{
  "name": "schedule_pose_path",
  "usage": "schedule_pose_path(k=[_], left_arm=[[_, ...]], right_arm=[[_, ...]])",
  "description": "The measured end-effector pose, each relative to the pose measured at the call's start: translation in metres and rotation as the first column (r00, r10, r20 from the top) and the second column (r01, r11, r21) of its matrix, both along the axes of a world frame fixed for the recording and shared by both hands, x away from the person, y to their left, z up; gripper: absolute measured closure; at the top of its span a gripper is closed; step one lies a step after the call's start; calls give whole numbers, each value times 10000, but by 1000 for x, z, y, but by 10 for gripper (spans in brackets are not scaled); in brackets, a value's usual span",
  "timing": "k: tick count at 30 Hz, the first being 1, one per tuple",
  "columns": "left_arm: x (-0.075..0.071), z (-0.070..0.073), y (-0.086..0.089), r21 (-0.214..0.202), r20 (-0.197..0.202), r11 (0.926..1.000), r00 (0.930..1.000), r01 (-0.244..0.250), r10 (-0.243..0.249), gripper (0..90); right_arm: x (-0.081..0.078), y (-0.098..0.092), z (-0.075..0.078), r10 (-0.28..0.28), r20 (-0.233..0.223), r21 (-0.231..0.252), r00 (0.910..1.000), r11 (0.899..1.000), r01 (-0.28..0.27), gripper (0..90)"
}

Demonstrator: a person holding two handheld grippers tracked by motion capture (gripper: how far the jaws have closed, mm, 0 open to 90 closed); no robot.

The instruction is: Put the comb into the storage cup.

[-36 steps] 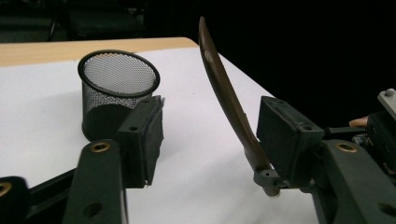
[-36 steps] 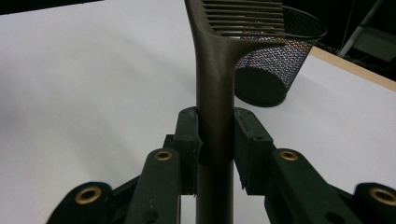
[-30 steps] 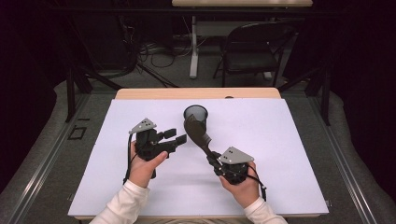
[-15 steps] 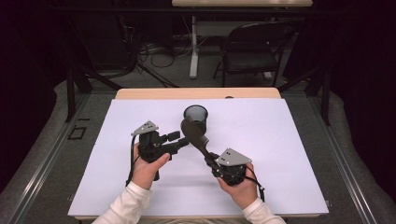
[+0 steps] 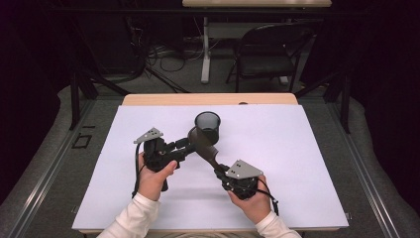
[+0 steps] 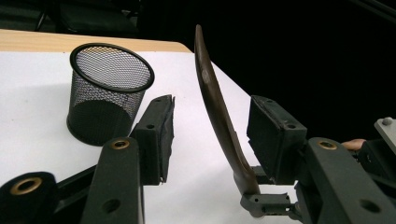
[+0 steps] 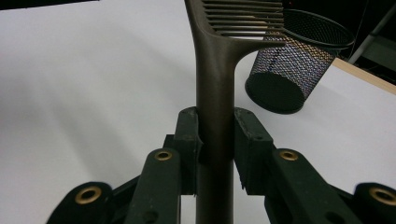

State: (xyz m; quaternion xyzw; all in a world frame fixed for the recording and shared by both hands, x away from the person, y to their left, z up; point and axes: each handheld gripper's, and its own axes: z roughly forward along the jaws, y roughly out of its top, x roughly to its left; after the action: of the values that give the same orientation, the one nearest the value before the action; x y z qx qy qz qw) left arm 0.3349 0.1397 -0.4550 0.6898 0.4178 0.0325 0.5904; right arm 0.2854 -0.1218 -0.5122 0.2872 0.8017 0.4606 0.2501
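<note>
Right claw (image 7: 215, 140) grips a brown comb (image 7: 215, 70) by its handle; left claw (image 6: 208, 133), just closing, flanks the comb without touching. Mesh cup (image 5: 207, 127) stands just behind on the tabletop (image 5: 307, 163), wide bare tabletop all round.

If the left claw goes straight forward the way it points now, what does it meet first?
Probably the brown comb, which already stands between the left claw's open pads, held by the right claw. Beyond it lies the white table; the mesh cup sits off to one side.

Matt brown plastic comb (image 7: 215, 70); black wire-mesh cup (image 6: 108, 88).
</note>
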Motion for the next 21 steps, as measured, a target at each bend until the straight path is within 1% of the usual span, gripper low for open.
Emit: schedule_pose_path(k=[8, 14, 18, 21], left_arm=[[1, 0, 2, -272, -239, 9996, 9997, -74, 67, 570], [1, -2, 4, -530, -463, 9986, 9989, 49, -74, 622], [1, -2, 5, -618, -465, 9981, 9989, 35, -64, 656], [2, -2, 5, -718, -606, 9974, 9981, 20, -63, 674]], right_arm=[[-2, 4, -1, 80, 45, -136, 10000, 9999, -80, 730], [-3, 7, -2, 186, 94, -229, 9998, 9996, -183, 730], [-4, 8, -2, 243, 142, -241, 9996, 9994, -240, 730], [-4, 9, -2, 265, 135, -257, 9996, 9993, -262, 730]])
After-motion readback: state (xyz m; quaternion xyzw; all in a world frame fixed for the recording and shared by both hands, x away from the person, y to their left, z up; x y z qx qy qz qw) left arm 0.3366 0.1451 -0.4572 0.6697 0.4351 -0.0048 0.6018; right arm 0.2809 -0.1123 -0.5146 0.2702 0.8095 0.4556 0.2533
